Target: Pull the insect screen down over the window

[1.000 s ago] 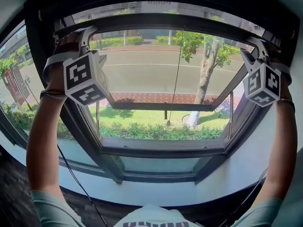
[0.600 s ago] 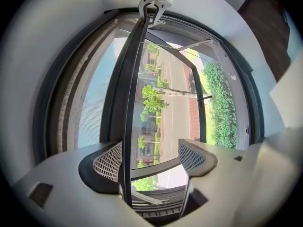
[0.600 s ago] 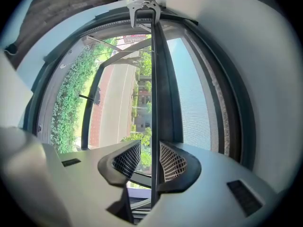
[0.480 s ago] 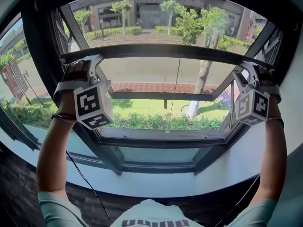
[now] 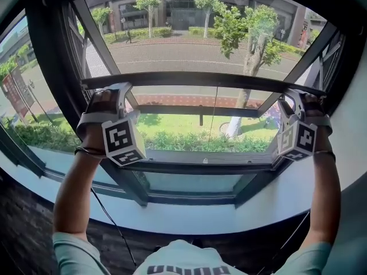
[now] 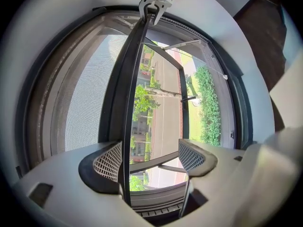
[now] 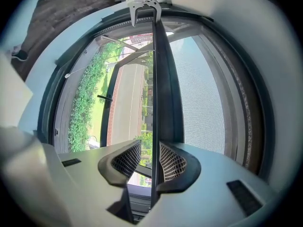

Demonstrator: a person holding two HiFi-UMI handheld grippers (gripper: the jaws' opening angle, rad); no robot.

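The insect screen's dark bottom bar runs across the window about a third of the way down, with grey mesh above it. My left gripper sits at the bar's left end and my right gripper at its right end. In the left gripper view the bar lies against one pad of the left gripper, whose jaws stand wide apart. In the right gripper view the bar passes between the narrowly parted jaws of the right gripper, touching one pad.
A thin pull cord hangs from the bar's middle. Behind it the glass sash is swung outward over grass, hedge and a road. The dark window frame and pale sill lie below. The person's forearms reach up on both sides.
The bar and both grippers have come down from near the window's top towards its middle. More mesh now shows above the bar.
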